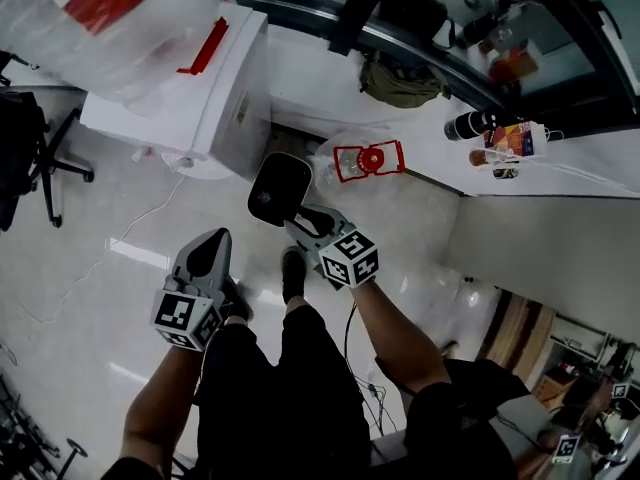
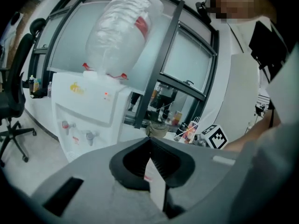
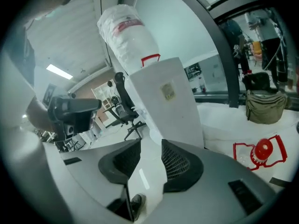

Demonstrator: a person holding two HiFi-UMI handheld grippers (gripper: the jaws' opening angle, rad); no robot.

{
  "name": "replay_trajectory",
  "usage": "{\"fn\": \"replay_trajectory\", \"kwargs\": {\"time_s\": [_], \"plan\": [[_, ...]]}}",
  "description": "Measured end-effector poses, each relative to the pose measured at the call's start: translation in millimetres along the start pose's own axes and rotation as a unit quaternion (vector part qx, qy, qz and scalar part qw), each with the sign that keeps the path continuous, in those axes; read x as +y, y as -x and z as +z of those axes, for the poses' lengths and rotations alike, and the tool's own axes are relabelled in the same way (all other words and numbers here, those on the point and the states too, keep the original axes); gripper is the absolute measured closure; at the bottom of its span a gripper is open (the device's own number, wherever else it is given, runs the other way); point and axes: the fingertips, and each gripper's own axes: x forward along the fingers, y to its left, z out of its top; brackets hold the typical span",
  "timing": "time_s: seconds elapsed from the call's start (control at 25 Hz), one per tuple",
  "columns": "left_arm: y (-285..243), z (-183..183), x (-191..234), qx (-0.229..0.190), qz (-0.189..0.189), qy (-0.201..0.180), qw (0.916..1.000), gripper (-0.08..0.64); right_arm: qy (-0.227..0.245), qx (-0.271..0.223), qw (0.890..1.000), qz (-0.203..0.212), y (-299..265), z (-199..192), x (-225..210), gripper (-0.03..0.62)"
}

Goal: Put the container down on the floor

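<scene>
Container [image 1: 366,160] first: the clear jug with the red cap and red handle frame sits just above centre in the head view, and I read it as down on the floor [image 1: 120,218] at the foot of the low white ledge [image 1: 560,173], so the put-down looks done to me. I'm looking straight onto the cap, so I judge its long axis to be upright, though the clear body makes that hard to confirm. It lies up and to the right of my right gripper [image 3: 150,146], clear of it and not touching. In the right gripper view it shows at the lower right, well off the line of the jaws. Those jaws stand apart with a plain gap and nothing in it, only floor and the toe of my shoe [image 1: 292,268] showing through. My left gripper [image 2: 150,141] hangs lower left in the head view, farther from the jug, its jaws drawn together at the tips and empty. So the right side is the nearer one if the jug needs another touch. The floor is pale, glossy tile that throws reflections, with a thin cable [image 1: 130,228] trailing across it. The white water dispenser [image 1: 200,88], topped by a wrapped bottle [image 1: 110,18], fills the upper left, an office chair [image 1: 40,158] is at the left edge, and an olive bag [image 1: 400,80] is on the ledge.
</scene>
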Motion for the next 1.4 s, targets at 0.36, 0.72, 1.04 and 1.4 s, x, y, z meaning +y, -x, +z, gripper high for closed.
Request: {"fn": "replay_trajectory", "kwargs": {"time_s": [0.36, 0.72, 1.04, 1.4], "plan": [[52.3, 78.3, -32.9, -0.042, -0.039, -0.060, 0.9965, 0.549, -0.015, -0.095, 0.995, 0.000, 70.1, 102.9, 66.0, 0.466], [110.0, 140.1, -51.4, -0.097, -0.065, -0.075, 0.9903, 0.551, -0.008, -0.199, 0.980, -0.024, 128.3, 197.8, 129.9, 0.506], [148.5, 178.5, -60.5, -0.130, -0.094, -0.066, 0.9848, 0.549, 0.041, -0.244, 0.969, 0.014, 163.8, 258.1, 201.5, 0.531], [178.4, 223.0, -76.9, -0.167, -0.128, -0.098, 0.9728, 0.551, 0.050, -0.258, 0.965, -0.014, 182.6, 291.7, 227.1, 0.551]]}}
